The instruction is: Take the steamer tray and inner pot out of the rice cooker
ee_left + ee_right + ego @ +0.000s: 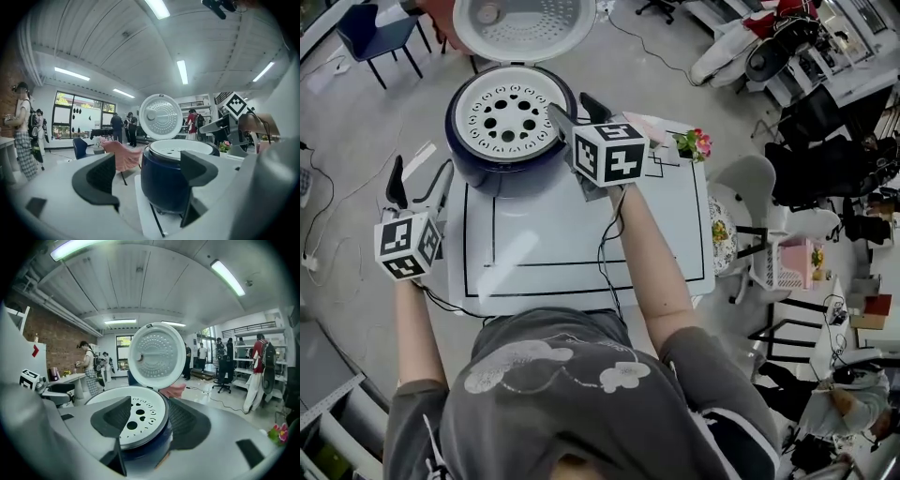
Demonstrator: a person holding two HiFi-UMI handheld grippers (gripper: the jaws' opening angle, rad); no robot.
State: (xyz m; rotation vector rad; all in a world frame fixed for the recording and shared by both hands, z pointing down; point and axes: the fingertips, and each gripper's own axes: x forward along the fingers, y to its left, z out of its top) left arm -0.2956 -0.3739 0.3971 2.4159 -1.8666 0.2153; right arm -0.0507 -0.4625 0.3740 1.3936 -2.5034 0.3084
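Observation:
The dark blue rice cooker (502,159) stands at the table's far left corner with its lid (523,23) swung up. A white steamer tray (508,117) with round holes lies in its mouth and hides the inner pot. My right gripper (578,111) is at the cooker's right rim, open; in the right gripper view (147,423) one finger hangs over the tray (136,420) and the other outside the cooker wall, the rim between them without contact. My left gripper (419,183) is off the table's left edge, open and empty; in the left gripper view (147,183) it faces the cooker (166,180) from a distance.
The white table (581,253) carries black outlined rectangles. A small flower pot (694,142) sits at its far right corner, and a white chair (750,187) stands just right of it. Cables run from both grippers. People, chairs and desks fill the room behind.

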